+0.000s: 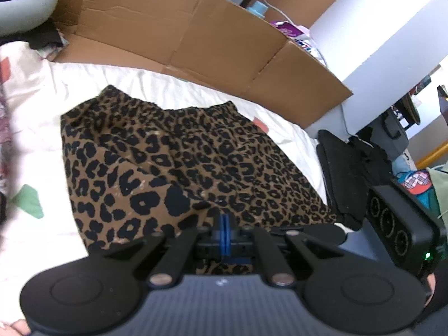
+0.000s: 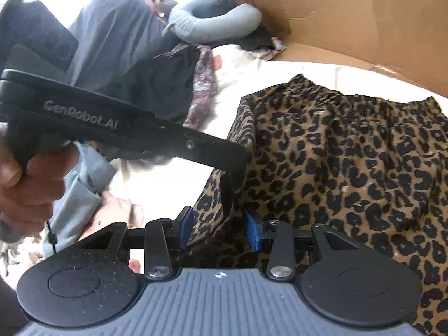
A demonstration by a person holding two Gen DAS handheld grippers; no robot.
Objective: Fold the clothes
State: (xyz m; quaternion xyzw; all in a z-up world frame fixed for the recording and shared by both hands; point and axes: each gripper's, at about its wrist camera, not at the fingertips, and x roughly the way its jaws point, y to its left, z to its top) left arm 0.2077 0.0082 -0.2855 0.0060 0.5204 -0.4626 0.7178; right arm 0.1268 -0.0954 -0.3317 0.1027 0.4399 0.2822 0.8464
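on the white sheet (image 1: 173, 89), left hand-held gripper (image 1: 224, 232) pinches the leopard-print skirt (image 1: 173, 154), right hand-held gripper (image 2: 221, 229) apart.

We find open sheet (image 1: 42, 128) left of the skirt (image 1: 179, 162); cardboard (image 1: 212, 42) walls off the far side, clothes pile (image 2: 156, 84) blocks approach further left.

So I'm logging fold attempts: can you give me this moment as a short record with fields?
garment: leopard skirt, spread on a white sheet
left tool: shut on the skirt's near edge
right tool: open, skirt fabric between its pads
behind skirt: cardboard
nearby: grey pillow, dark clothes
fold: not yet made
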